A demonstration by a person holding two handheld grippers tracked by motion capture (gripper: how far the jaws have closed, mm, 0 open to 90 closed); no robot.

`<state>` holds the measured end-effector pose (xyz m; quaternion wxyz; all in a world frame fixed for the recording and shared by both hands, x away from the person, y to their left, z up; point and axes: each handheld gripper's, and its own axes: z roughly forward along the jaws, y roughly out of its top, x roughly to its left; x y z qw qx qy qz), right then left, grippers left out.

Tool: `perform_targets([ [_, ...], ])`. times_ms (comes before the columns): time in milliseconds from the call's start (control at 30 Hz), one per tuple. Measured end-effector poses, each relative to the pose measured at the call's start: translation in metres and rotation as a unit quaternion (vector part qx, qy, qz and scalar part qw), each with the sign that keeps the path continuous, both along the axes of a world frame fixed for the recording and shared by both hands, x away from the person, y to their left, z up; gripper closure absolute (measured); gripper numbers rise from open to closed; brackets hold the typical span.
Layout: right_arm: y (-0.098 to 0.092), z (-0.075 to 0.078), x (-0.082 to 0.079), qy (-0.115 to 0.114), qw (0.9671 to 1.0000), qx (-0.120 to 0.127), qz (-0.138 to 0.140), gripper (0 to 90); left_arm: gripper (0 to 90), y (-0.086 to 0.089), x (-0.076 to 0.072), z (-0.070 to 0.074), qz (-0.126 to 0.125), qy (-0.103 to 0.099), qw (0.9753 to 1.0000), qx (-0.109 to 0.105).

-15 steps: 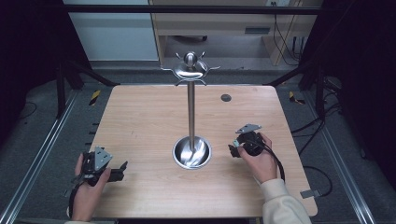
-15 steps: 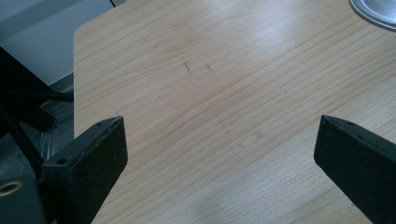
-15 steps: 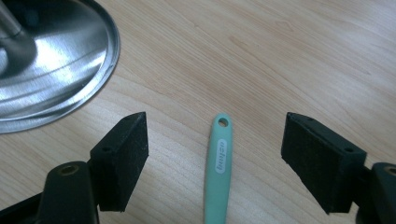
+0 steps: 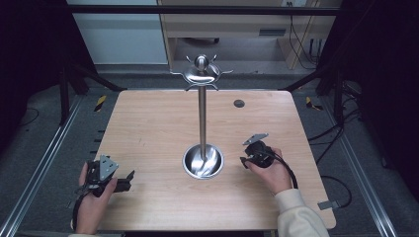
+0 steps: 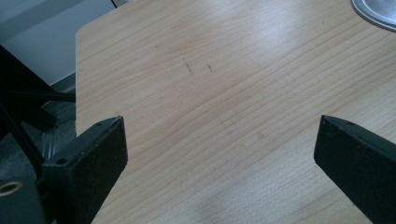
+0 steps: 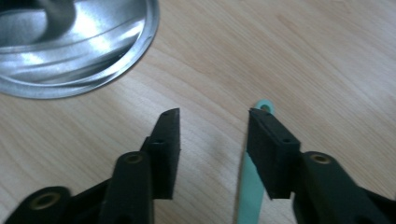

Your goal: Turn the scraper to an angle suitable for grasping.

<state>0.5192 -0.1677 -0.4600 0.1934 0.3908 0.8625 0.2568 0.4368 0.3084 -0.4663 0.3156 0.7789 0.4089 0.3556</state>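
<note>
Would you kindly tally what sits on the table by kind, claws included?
Metal stands: 1
Pale green strips: 1, lying under the right claw
Dark round caps: 1
Claws: 2, left claw and right claw
Total: 5

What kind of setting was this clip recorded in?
Probably a lab recording rig, not a home: a bare wooden table inside a black metal frame, cables on the floor, a person holding handheld grippers.
</note>
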Motion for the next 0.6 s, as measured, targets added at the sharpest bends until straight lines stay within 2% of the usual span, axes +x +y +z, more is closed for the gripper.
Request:
perform_targets([
  [33, 0.001, -0.001, 0.000, 0.008, 0.9999, 0.001, 0.010, 65.1, 2.5, 0.000, 0.000, 0.000, 0.000, 0.000, 1.0000, 0.000],
  [100, 0.001, -0.002, 0.000, 0.011, 0.9999, 0.000, 0.013, 67.0, 2.5, 0.000, 0.000, 0.000, 0.001, -0.001, 1.0000, 0.000],
  [167, 0.000, -0.004, 0.001, 0.016, 0.9998, -0.001, 0.016, 77.2, 2.5, 0.000, 0.000, 0.000, 0.001, -0.001, 1.0000, 0.000],
  [200, 0.000, -0.004, 0.001, 0.016, 0.9998, -0.001, 0.016, 77.2, 2.5, 0.000, 0.000, 0.000, 0.001, -0.001, 1.0000, 0.000],
  [233, -0.002, -0.005, 0.001, 0.014, 0.9999, 0.002, 0.007, 83.4, 2.5, 0.000, 0.000, 0.000, 0.000, -0.001, 1.0000, 0.000],
  [300, -0.004, -0.004, 0.001, 0.015, 0.9999, 0.002, 0.005, 85.0, 2.5, 0.000, 0.000, 0.000, 0.000, 0.000, 1.0000, 0.001],
  [400, -0.009, -0.005, 0.003, 0.022, 0.9995, 0.011, -0.018, 89.8, 2.5, 0.000, 0.000, 0.000, 0.000, -0.002, 1.0000, 0.000],
  [600, -0.015, -0.006, 0.006, 0.026, 0.9989, 0.022, -0.033, 90.0, 2.5, 0.000, 0.000, 0.000, -0.001, -0.002, 1.0000, 0.000],
])
